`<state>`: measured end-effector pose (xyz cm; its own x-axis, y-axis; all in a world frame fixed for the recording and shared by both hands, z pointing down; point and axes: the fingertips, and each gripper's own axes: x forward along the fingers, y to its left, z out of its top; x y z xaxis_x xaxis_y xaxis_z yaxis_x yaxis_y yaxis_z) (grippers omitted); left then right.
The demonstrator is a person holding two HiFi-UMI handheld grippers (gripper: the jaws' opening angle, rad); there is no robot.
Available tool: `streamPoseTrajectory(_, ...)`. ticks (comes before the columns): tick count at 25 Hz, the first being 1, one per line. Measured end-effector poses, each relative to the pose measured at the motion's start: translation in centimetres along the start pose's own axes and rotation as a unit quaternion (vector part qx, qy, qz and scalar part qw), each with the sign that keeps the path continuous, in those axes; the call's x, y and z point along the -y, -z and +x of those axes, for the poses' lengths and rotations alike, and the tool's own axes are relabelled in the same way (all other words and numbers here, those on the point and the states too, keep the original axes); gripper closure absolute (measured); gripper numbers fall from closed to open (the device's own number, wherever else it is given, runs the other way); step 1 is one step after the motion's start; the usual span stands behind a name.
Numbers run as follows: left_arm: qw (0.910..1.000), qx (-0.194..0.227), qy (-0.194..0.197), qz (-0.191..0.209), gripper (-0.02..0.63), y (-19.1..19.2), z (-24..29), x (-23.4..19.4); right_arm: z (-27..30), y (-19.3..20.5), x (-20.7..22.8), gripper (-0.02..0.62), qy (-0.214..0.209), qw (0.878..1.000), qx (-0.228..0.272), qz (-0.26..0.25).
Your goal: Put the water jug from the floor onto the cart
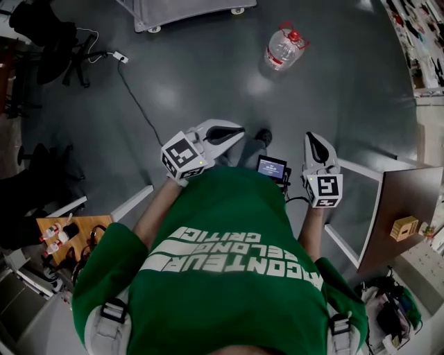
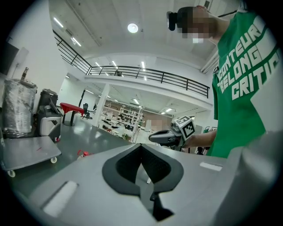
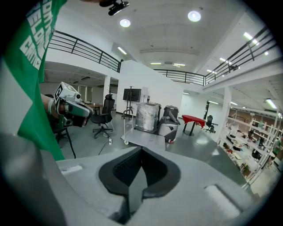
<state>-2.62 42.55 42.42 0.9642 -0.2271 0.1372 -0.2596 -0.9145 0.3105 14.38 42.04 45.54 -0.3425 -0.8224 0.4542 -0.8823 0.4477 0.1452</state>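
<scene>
Clear plastic water jug [image 1: 284,47] w/ red cap stands on grey floor [image 1: 208,76] near flat grey wheeled cart [image 1: 182,14], well apart from left gripper [image 1: 232,132] & right gripper [image 1: 313,142], both closed on nothing; prob heavy, slick, so take red top handle.

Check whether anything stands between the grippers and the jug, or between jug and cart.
Nothing visible does. Bare floor runs from the left gripper and right gripper to the jug, and from it to the cart. The cable lies aside.
</scene>
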Motion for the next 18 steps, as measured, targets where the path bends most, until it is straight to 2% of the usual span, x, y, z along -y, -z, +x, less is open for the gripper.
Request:
streamPoseTrajectory(5,0.9998,0.006,-0.012,-0.016,0.597,-1.1,3.0,-1.6,1.3,0.0,3.6,0.603,-0.009,1.0,0.008,0.004)
streamPoseTrajectory(11,1.0,0.006,0.0,-0.004,0.597,-2.8,7.7,-2.1,1.8,1.2,8.6,0.603,0.0,1.0,0.007,0.022)
streamPoseTrajectory(18,0.9999,-0.001,-0.004,-0.011,0.597,-3.4,11.6,-3.3,2.1,1.7,12.8,0.603,0.003,0.999,0.013,0.04)
